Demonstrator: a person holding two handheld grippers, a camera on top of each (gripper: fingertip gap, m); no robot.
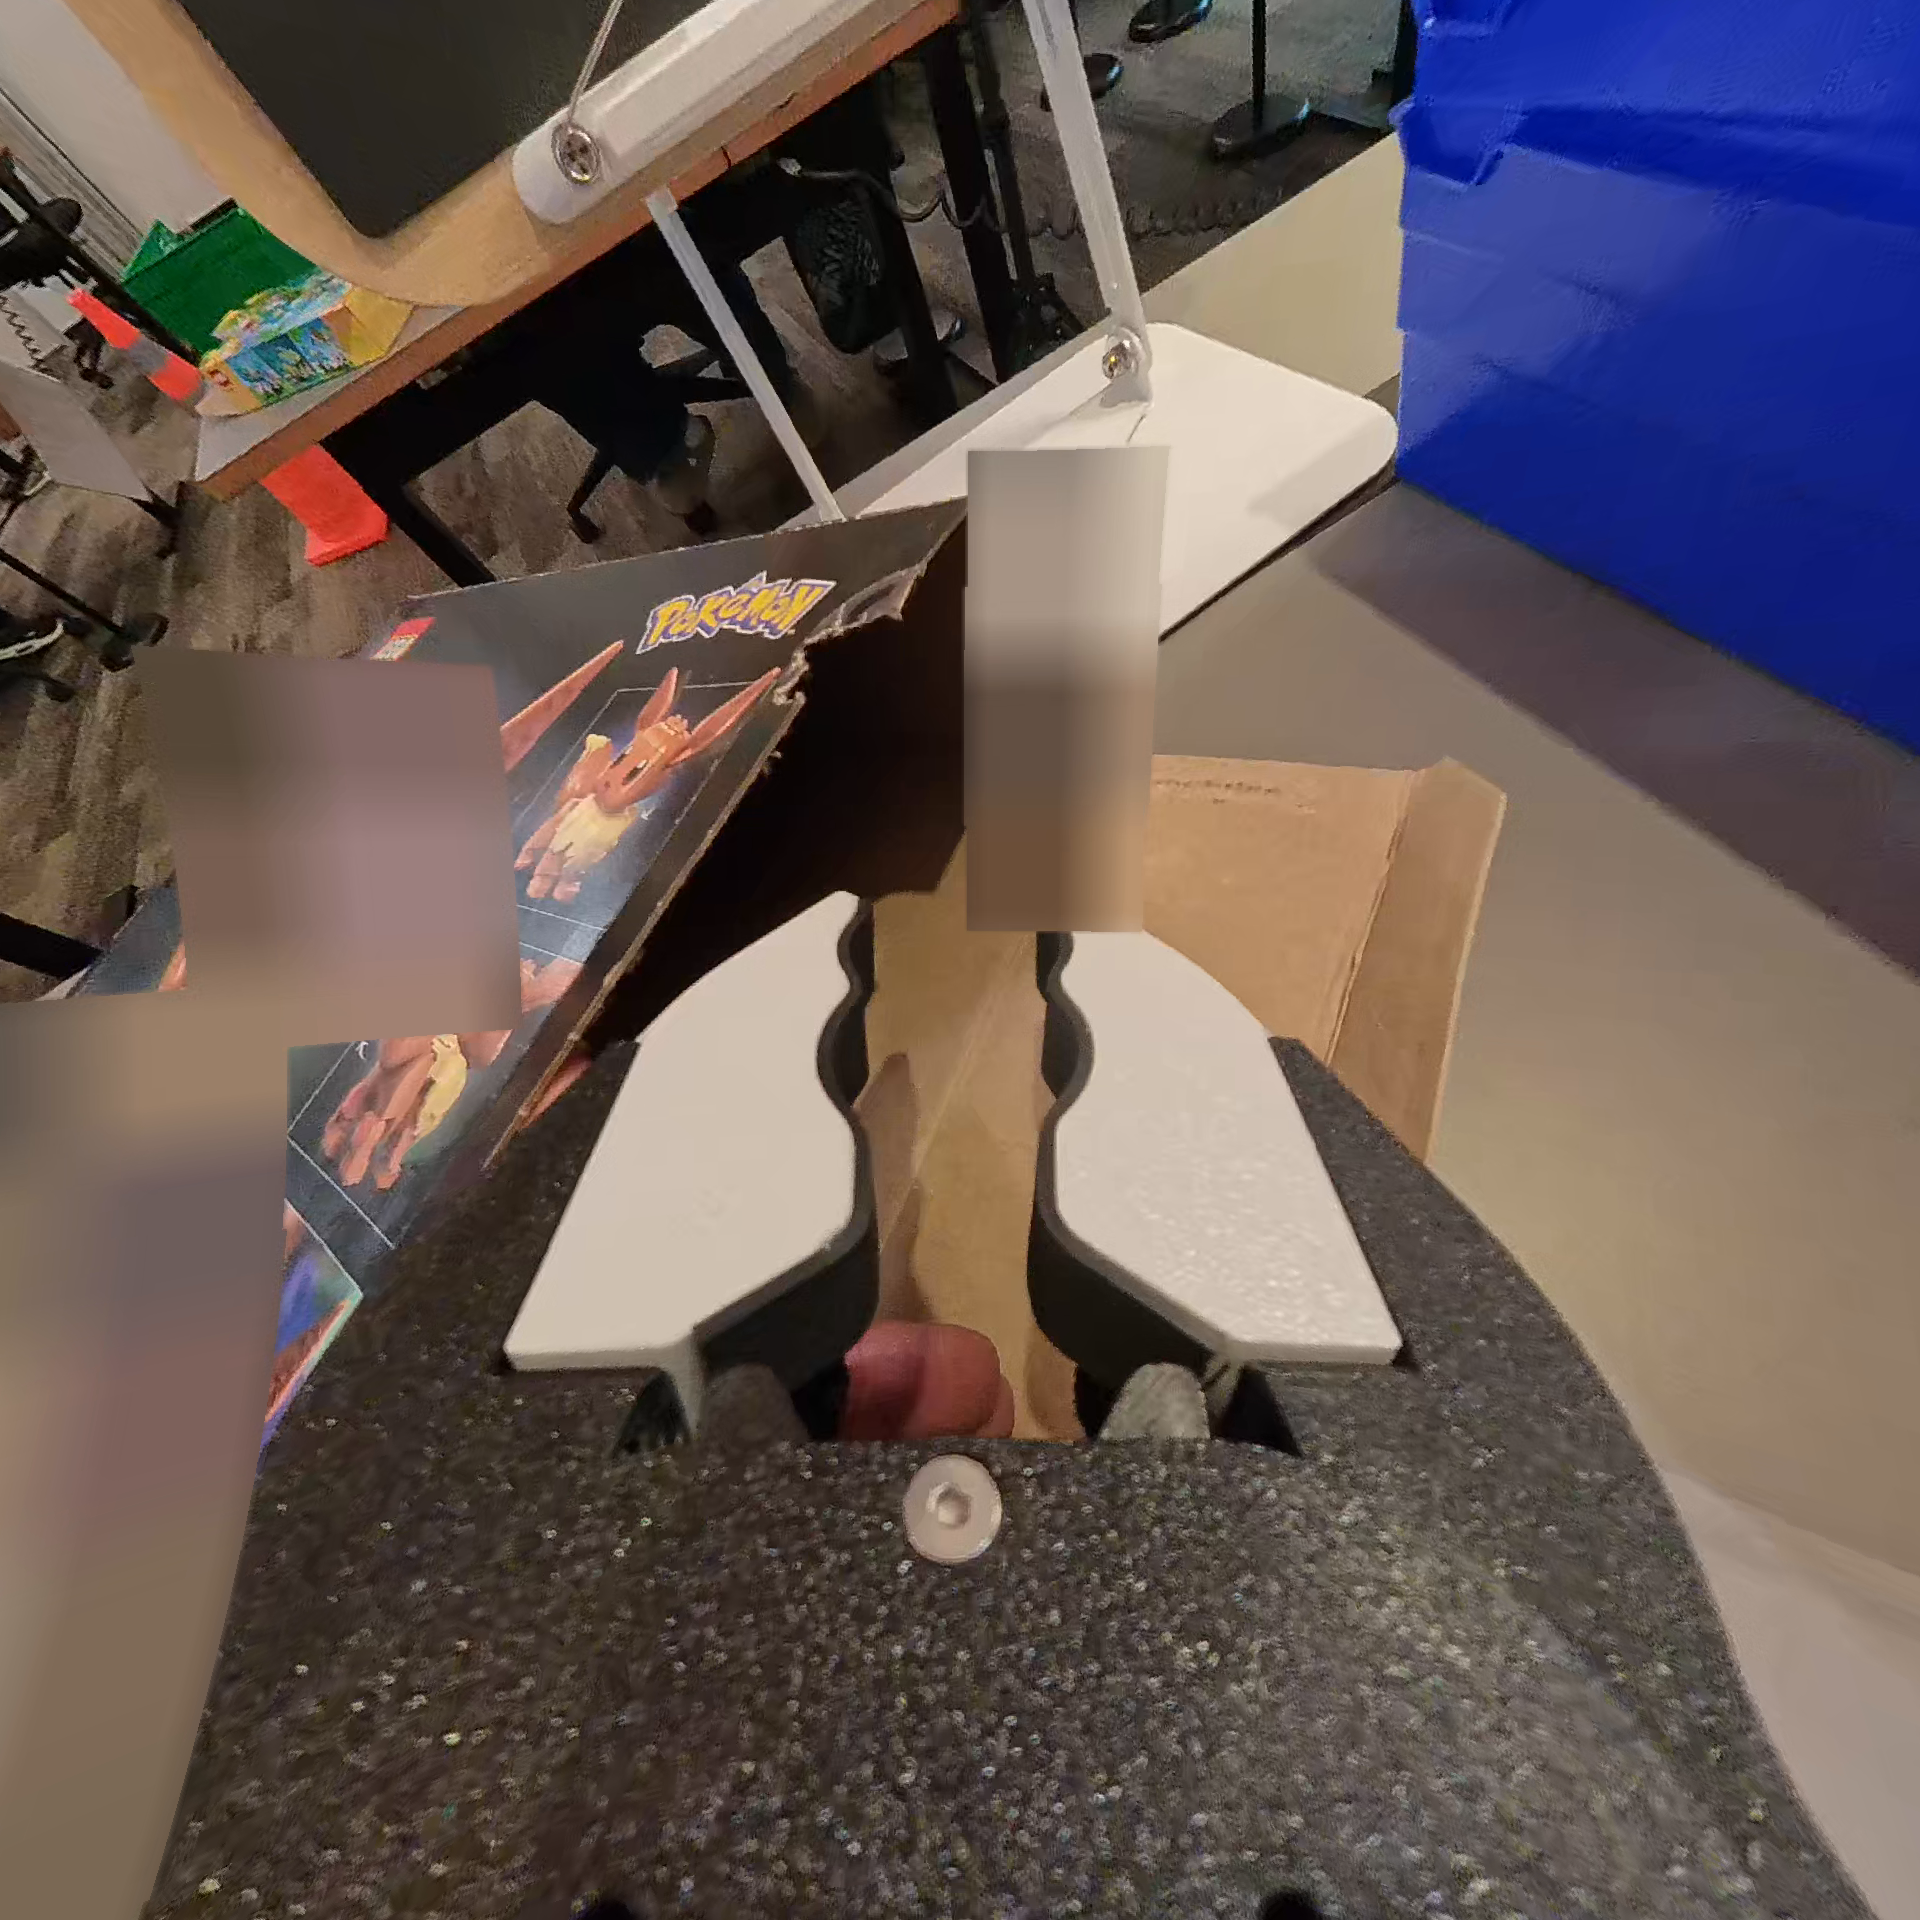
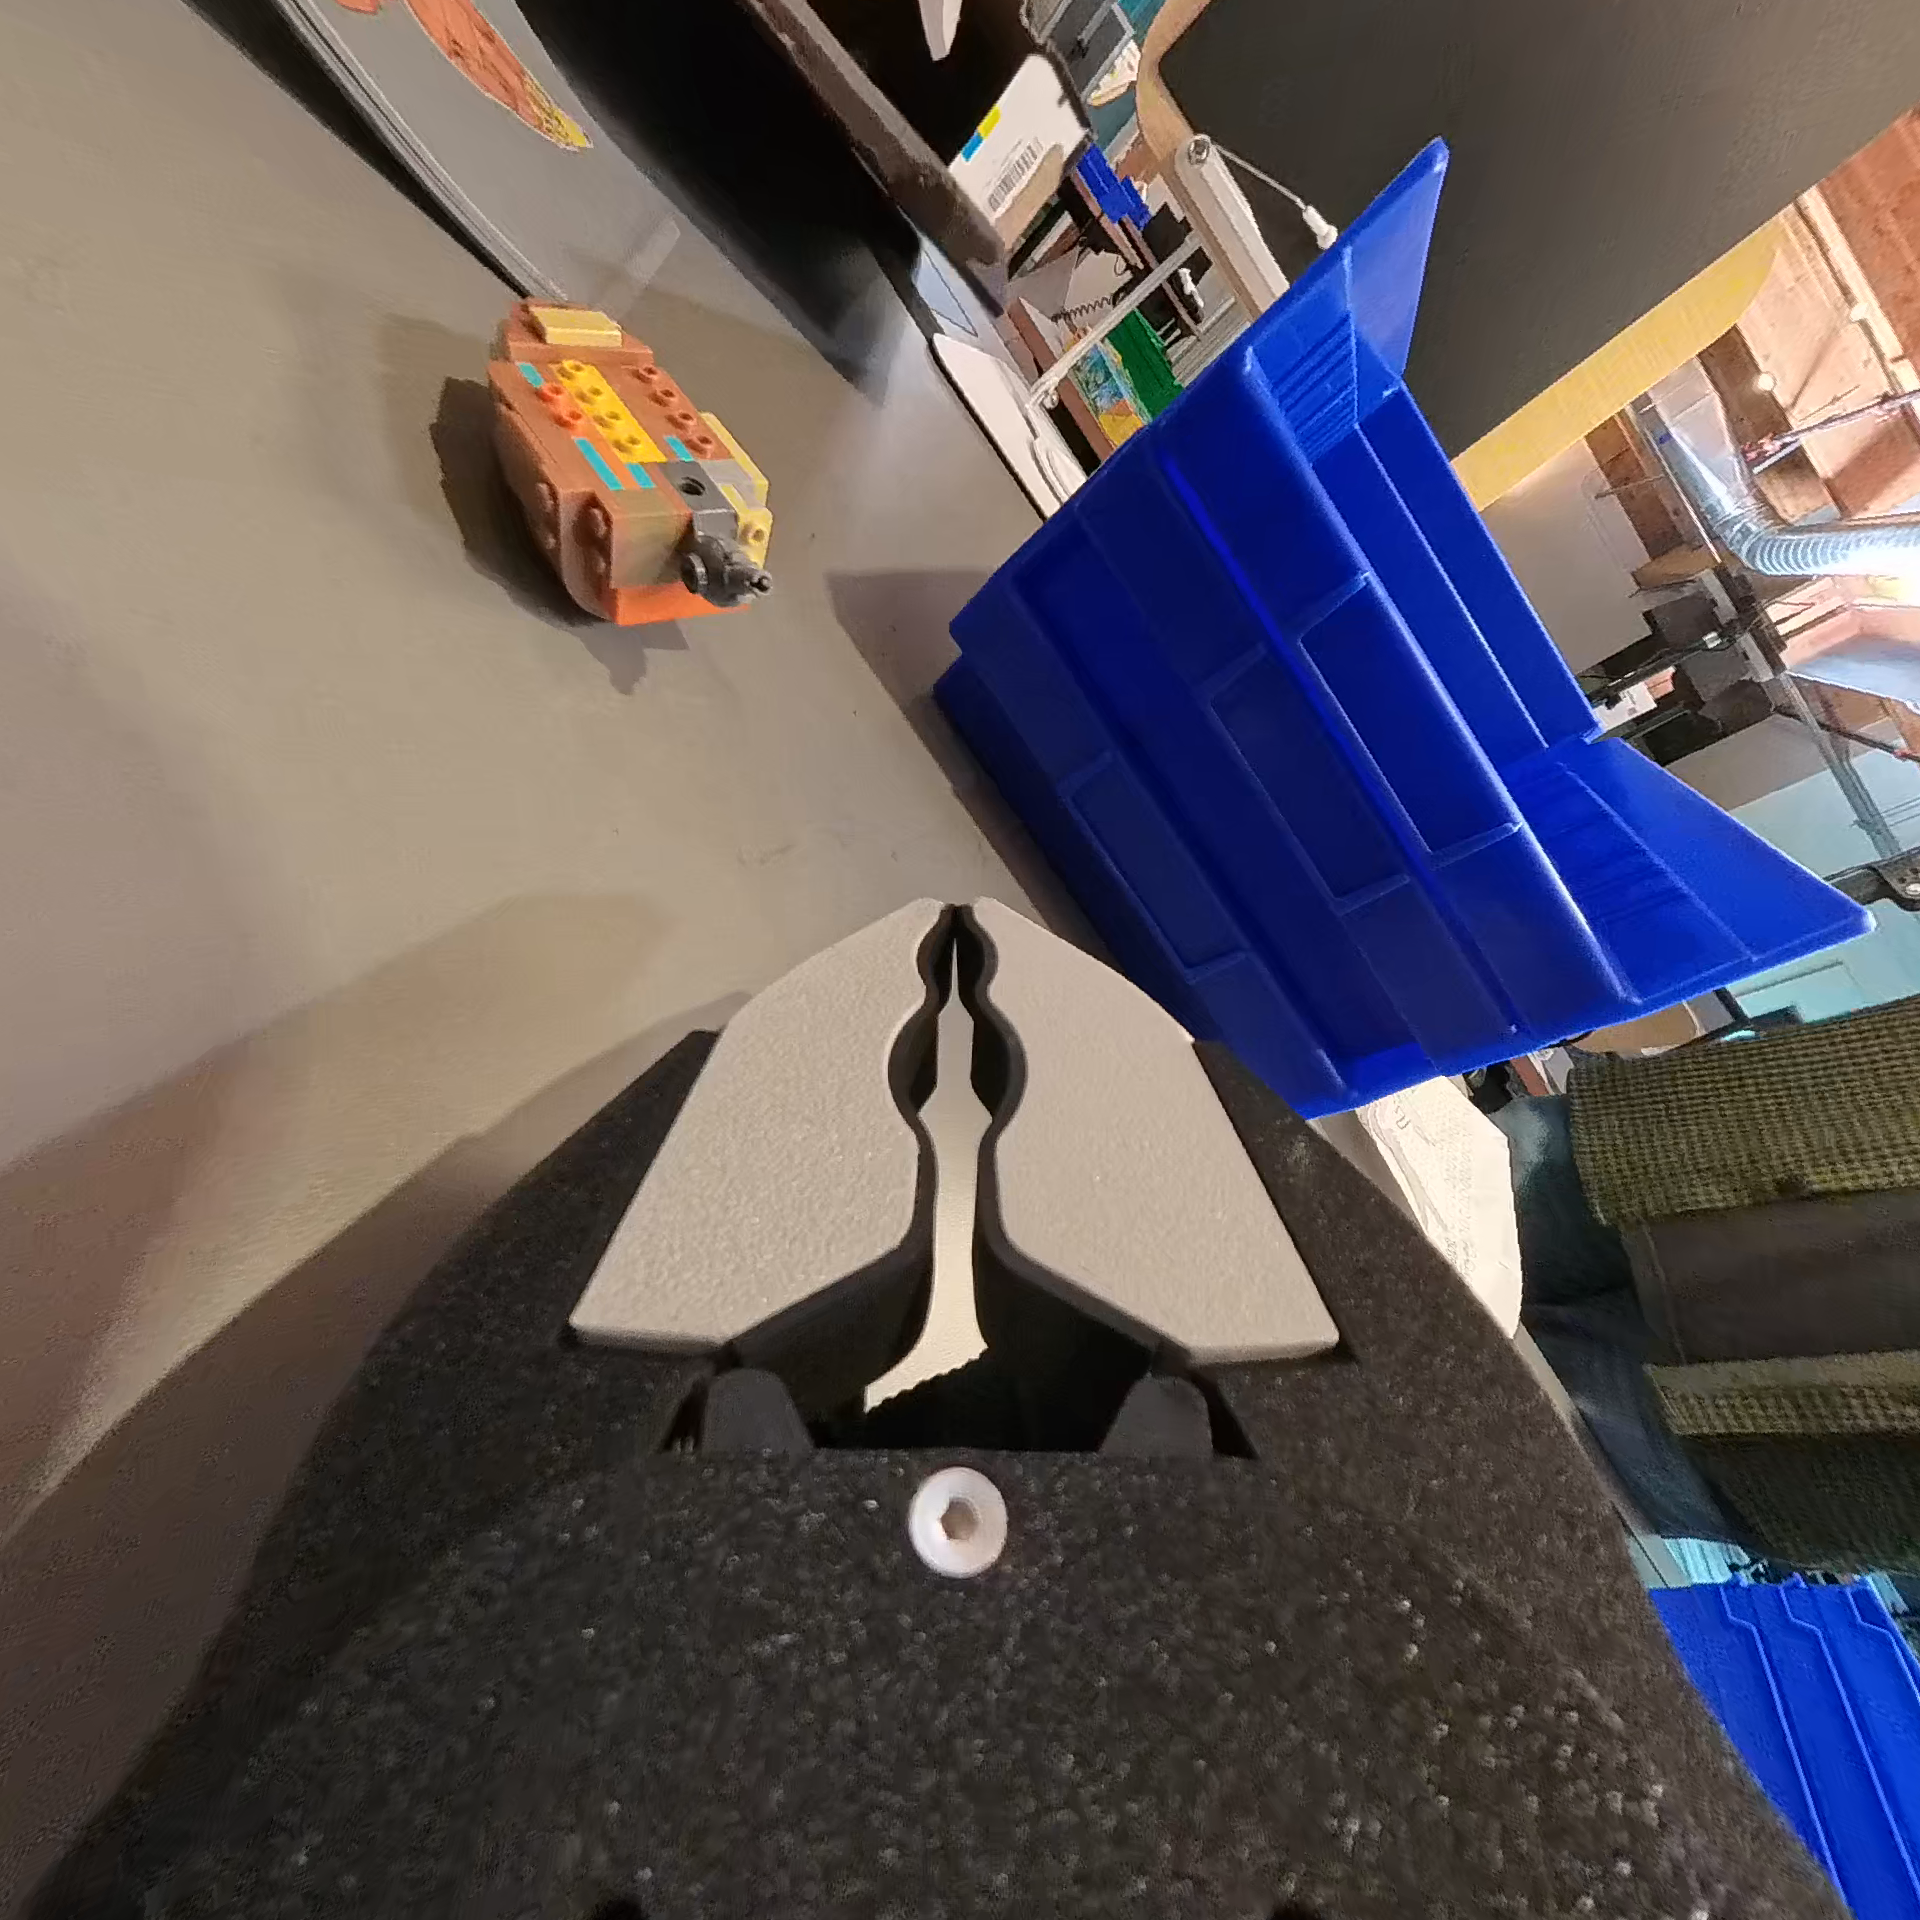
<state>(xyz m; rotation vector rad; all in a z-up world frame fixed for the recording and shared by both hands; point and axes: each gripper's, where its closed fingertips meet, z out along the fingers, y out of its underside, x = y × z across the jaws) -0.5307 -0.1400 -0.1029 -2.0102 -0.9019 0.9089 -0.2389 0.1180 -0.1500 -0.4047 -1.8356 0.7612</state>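
Note:
My left gripper [image 1: 954, 935] is open and empty, its white fingers [image 1: 727, 1122] spread over the brown inside of an opened cardboard box [image 1: 1288, 904]. The box's dark printed lid flap [image 1: 644, 758], torn along one edge, stands up to the left of the fingers. A fingertip [image 1: 920, 1392] shows at the base of the jaws. My right gripper [image 2: 951, 916] is shut with its tips touching and holds nothing, low over the grey table [image 2: 312, 779]. A small brown, orange and yellow brick model [image 2: 623, 468] lies on the table ahead and to its left, apart from it.
A blue plastic bin [image 2: 1351, 727] stands just right of my right gripper; it also shows in the left wrist view [image 1: 1662, 364]. A white desk lamp base [image 1: 1247, 447] sits behind the box. A printed booklet [image 2: 436, 104] lies beyond the model. Another desk [image 1: 416, 343] and an orange cone [image 1: 327, 509] are farther off. The left gripper's tips are roughly 40 cm from the right gripper's.

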